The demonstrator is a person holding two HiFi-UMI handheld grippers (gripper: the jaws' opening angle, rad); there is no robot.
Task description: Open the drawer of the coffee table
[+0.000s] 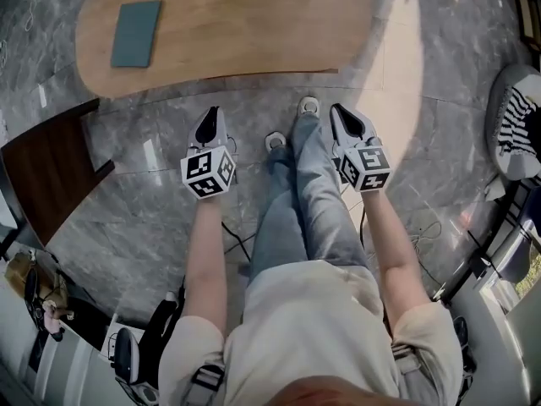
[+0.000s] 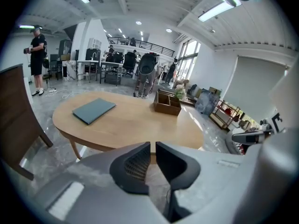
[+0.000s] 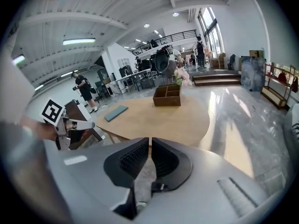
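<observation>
Just beyond both tongs point(image 1: 211, 115) point(image 1: 340, 112), coffee table point(image 1: 254, 41)

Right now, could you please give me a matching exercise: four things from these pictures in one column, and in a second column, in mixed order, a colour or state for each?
Column one:
1. folder
2. divided box
3. cushion
4. right hand-held gripper

Column two:
A. black and white stripes
B. dark brown wood
C. jaws together, nothing between them
D. teal, lying flat

Right pairs: 1-D, 2-B, 3-A, 4-C.
</observation>
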